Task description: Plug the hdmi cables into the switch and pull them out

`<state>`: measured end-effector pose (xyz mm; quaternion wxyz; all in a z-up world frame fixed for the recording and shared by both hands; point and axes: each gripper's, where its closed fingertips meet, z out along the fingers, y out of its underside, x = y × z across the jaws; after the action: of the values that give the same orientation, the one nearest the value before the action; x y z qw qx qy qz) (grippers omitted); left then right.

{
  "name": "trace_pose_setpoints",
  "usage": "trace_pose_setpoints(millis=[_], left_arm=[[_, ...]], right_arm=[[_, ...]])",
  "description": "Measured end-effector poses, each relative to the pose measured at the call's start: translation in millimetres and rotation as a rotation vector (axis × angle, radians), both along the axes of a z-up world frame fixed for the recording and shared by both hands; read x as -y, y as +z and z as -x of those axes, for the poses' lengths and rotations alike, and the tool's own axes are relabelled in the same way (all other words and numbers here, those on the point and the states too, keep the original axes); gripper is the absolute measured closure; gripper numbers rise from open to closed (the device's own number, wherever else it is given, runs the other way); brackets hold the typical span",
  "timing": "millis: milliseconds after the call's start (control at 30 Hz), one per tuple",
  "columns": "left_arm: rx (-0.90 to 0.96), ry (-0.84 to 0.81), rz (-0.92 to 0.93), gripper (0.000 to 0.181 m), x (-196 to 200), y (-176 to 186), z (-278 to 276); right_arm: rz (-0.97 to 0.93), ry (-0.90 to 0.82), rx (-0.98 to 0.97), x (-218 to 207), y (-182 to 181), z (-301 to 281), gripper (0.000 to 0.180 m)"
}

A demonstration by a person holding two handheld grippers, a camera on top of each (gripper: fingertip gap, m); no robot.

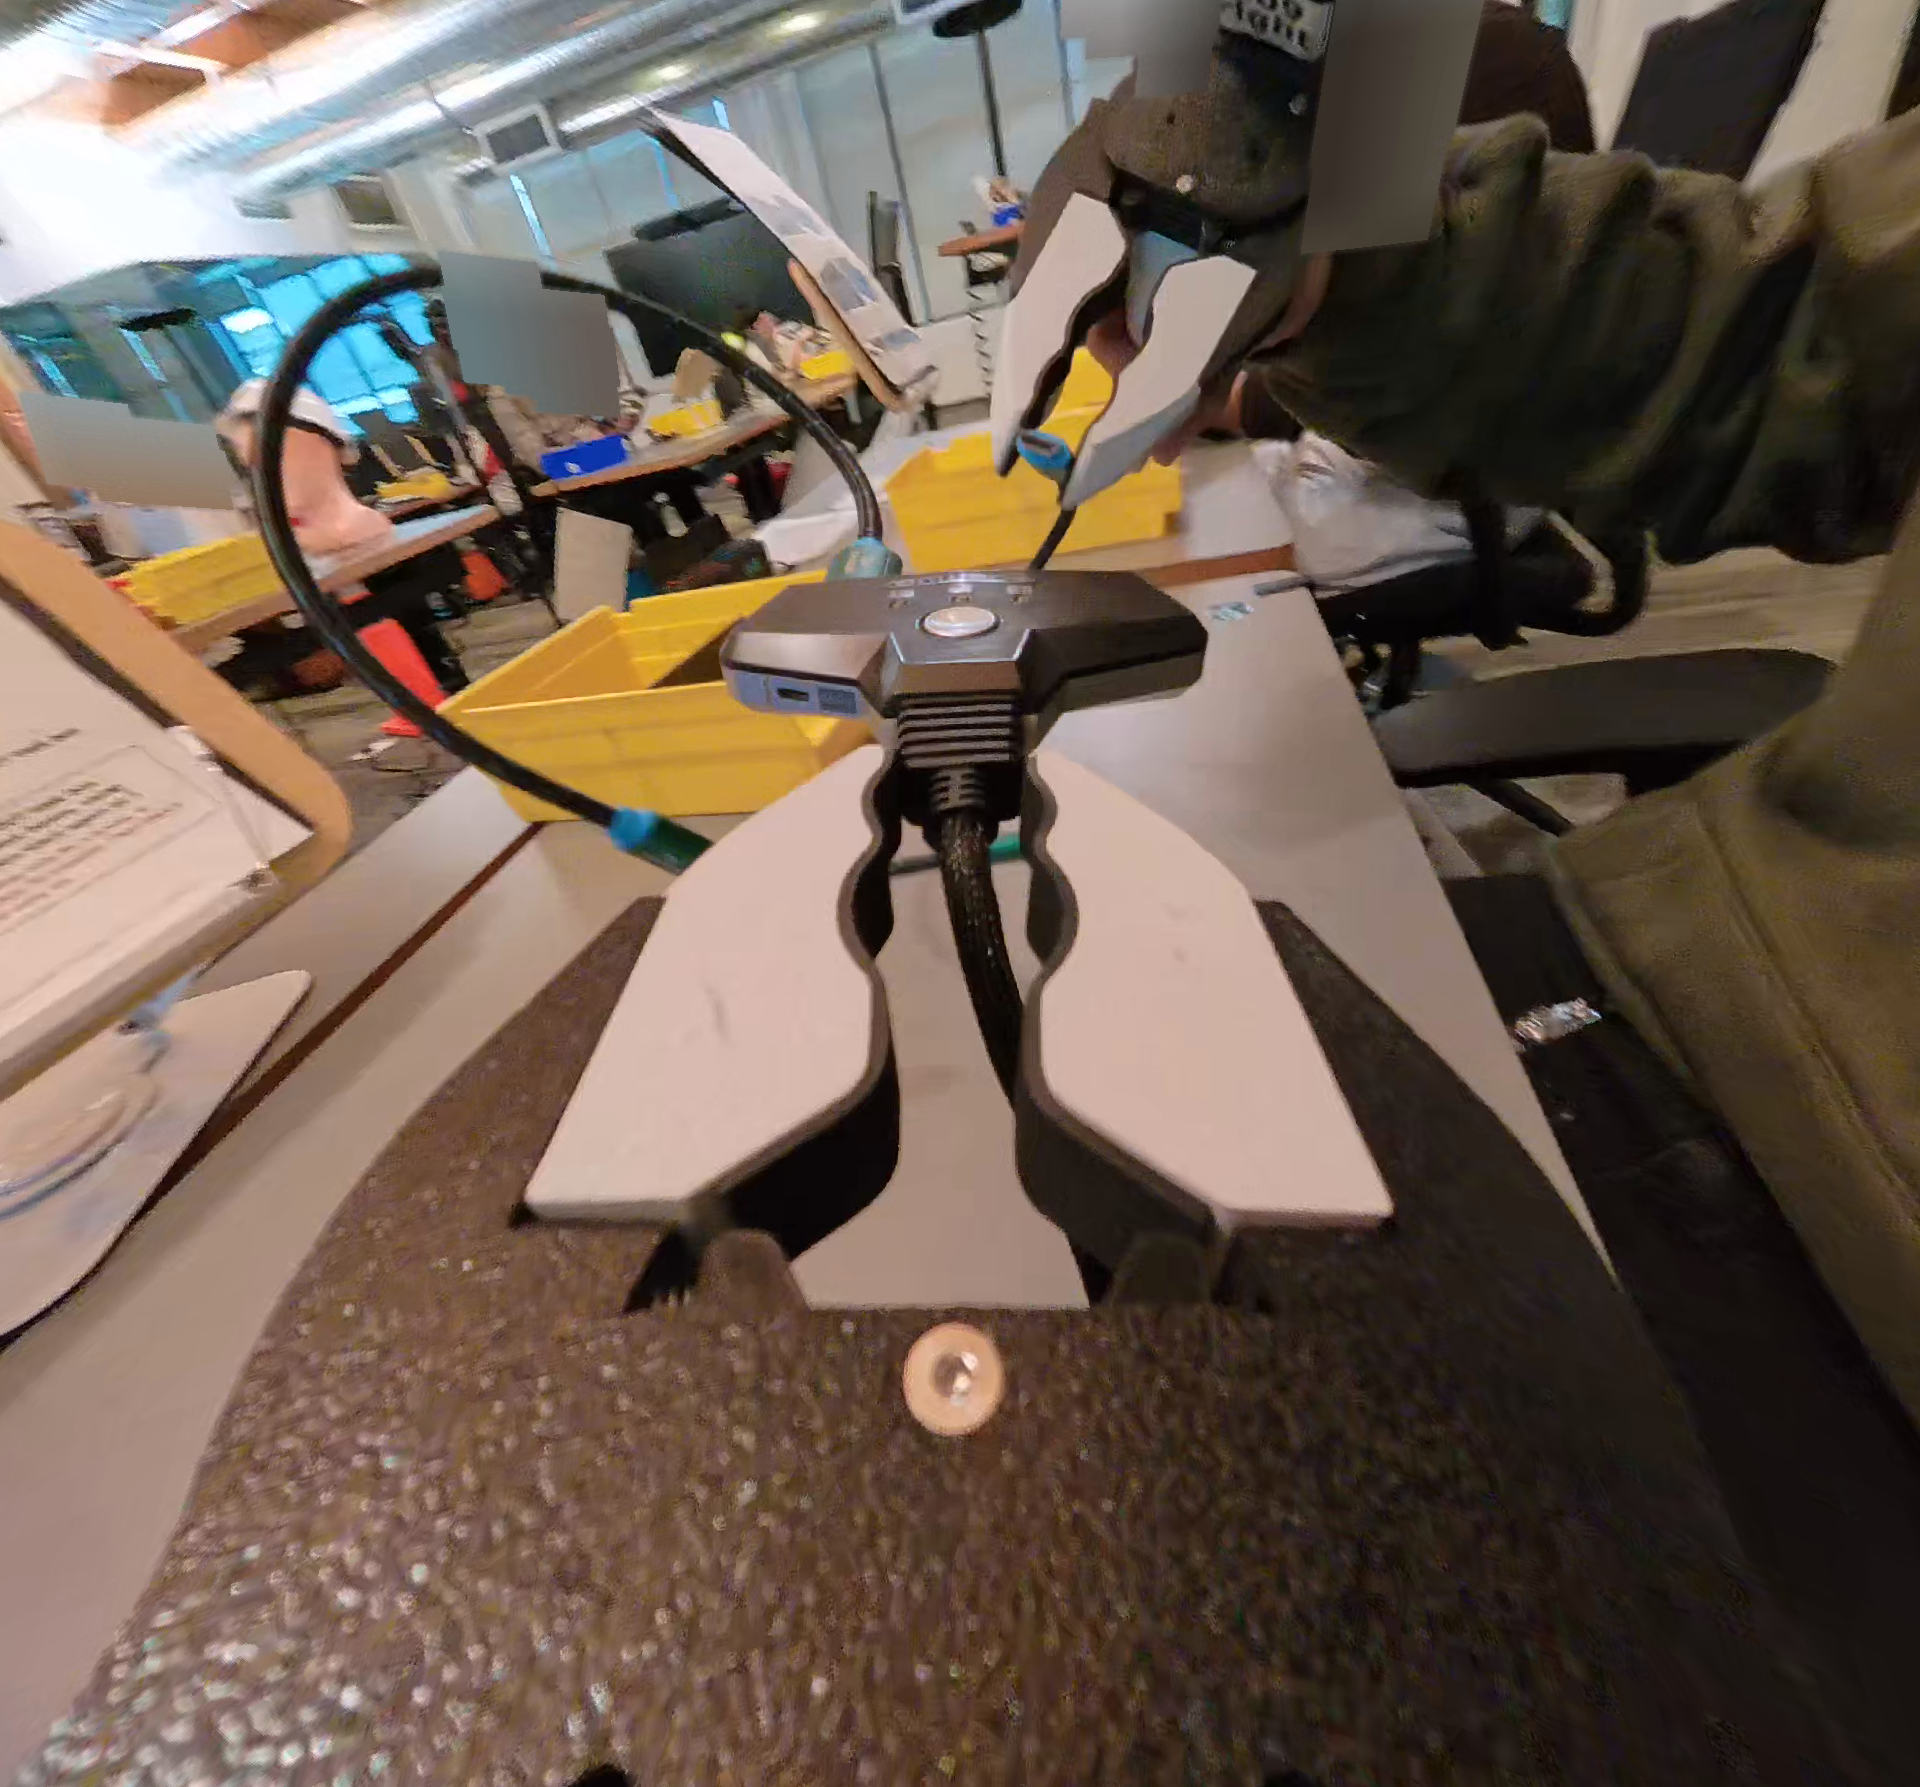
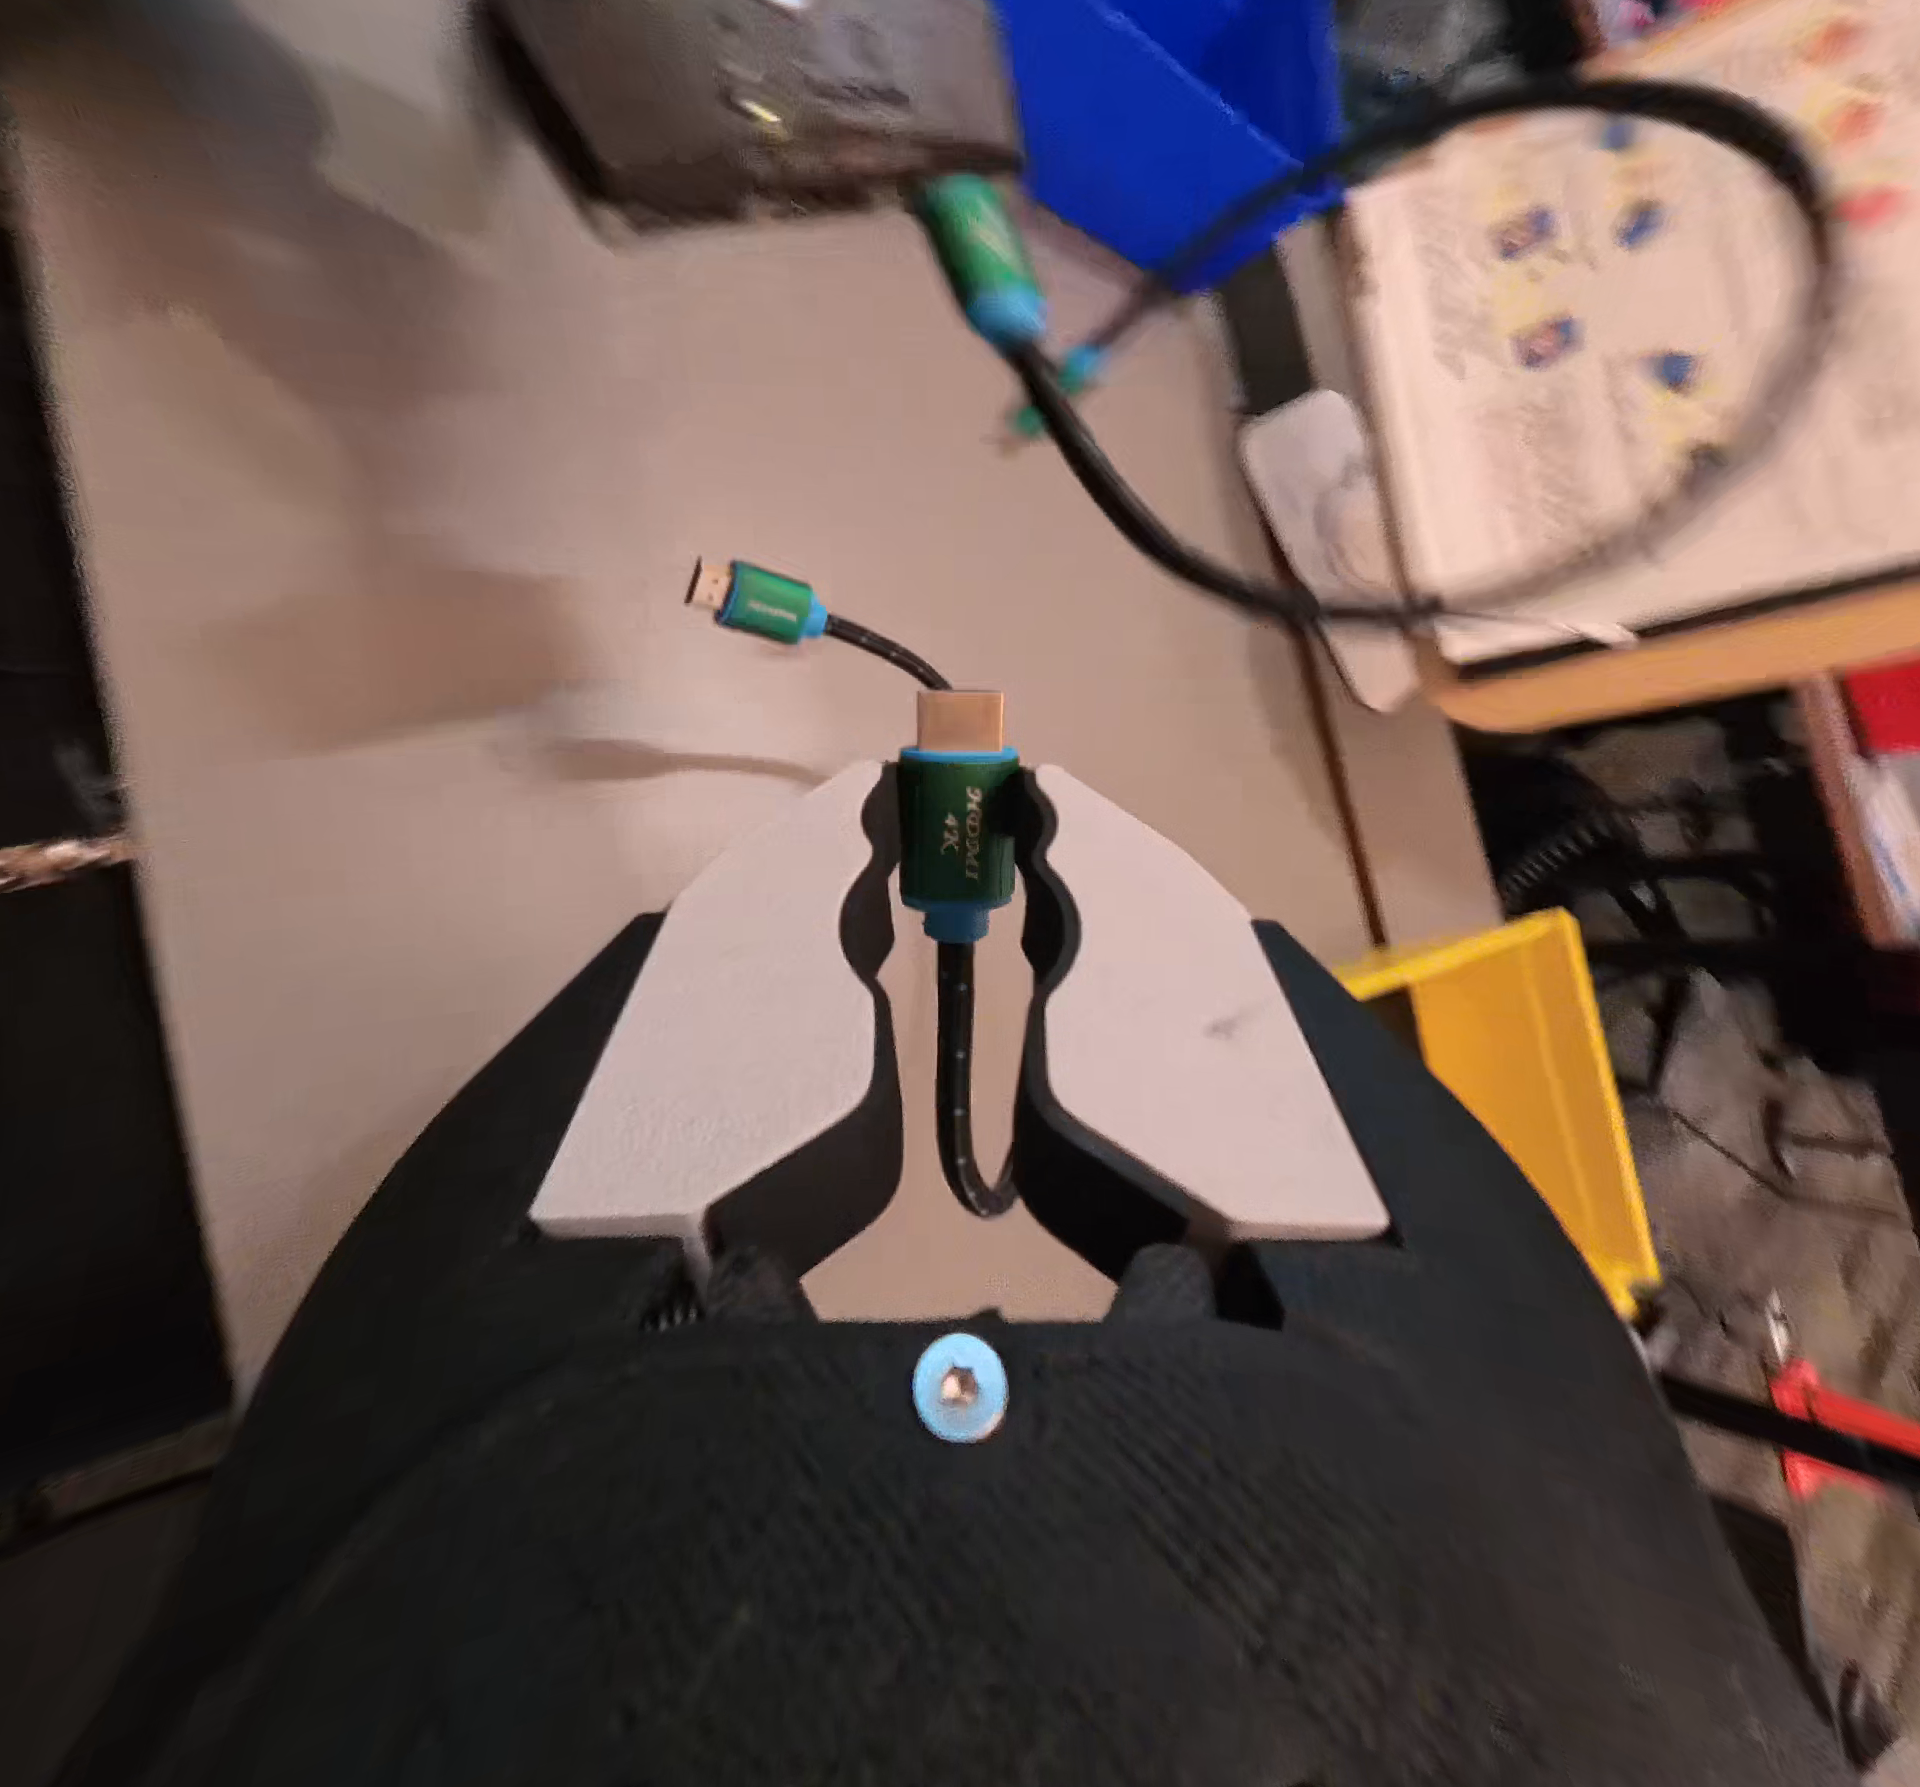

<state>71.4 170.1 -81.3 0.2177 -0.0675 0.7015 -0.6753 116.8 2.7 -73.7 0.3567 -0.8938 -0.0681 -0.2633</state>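
Observation:
The black HDMI switch (image 1: 961, 641) lies on the grey table, its ribbed neck and braided cable held in my left gripper (image 1: 958, 781), which is shut on it. One green-and-blue HDMI plug (image 1: 868, 558) sits in the switch's far side; its cable loops left to a second plug (image 1: 655, 833) on the table. My right gripper (image 2: 956, 802) is shut on another green HDMI plug (image 2: 954, 844), gold tip pointing forward, held above and apart from the switch (image 2: 748, 44). It shows in the left wrist view (image 1: 1044, 470) too. That cable's other plug (image 2: 764, 603) hangs free.
Yellow bins (image 1: 644, 698) stand past the table's far edge and a blue bin (image 2: 1122, 44) sits beside the switch. A board with papers (image 1: 114, 823) stands at the left. An olive sleeve (image 1: 1662, 345) and a black chair (image 1: 1600, 709) are at the right.

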Motion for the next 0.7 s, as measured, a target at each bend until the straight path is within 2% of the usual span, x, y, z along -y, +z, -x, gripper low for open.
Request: trace_pose_setpoints(millis=[200, 300, 433, 533, 700], left_arm=[[-0.027, 0.041, 0.069, 0.16, -17, 1, -9], [-0.041, 0.015, 0.06, 0.16, -14, -1, -7], [-0.052, -0.004, 0.023, 0.16, -7, -9, -7], [-0.07, -0.021, 0.021, 0.16, -2, -14, -8], [-0.096, -0.028, 0.014, 0.16, -1, -22, -11]], right_arm=[[-0.211, -0.216, 0.096, 68, 63, -77, 0.158], [-0.297, -0.291, 0.07, 93, 76, -111, 0.158], [-0.486, -0.384, 0.018, 119, 75, -160, 0.159], [-0.557, -0.427, -0.001, 133, 61, -191, 0.158], [-0.53, -0.5, 0.075, 145, 29, -242, 0.158]])
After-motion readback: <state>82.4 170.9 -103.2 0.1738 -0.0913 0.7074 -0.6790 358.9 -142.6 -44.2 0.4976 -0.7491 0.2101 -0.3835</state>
